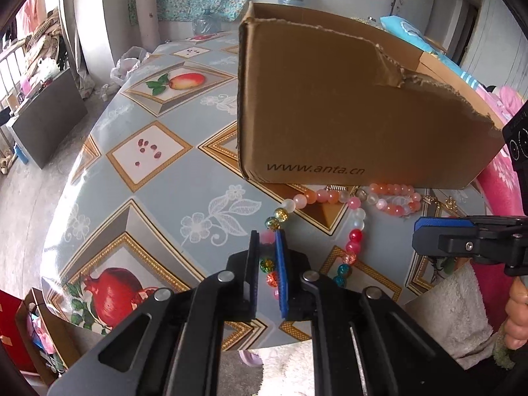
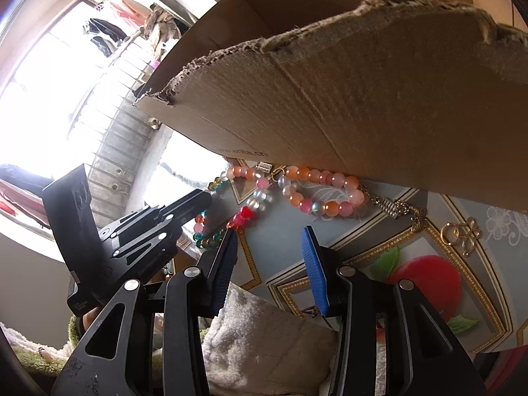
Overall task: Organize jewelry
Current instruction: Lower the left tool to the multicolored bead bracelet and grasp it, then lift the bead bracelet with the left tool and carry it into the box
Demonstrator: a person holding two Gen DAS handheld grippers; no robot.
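On the patterned tablecloth, left gripper clamps the bead necklace lying before the cardboard box, which hides its far beads; right gripper gapes empty.

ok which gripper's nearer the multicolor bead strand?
Left. The left gripper is shut on the multicolor bead strand; the right gripper is open beside it, not touching.

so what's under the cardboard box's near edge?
The pink-orange bead strand and a gold clasp run along the cardboard box base; anything further beneath is hidden.
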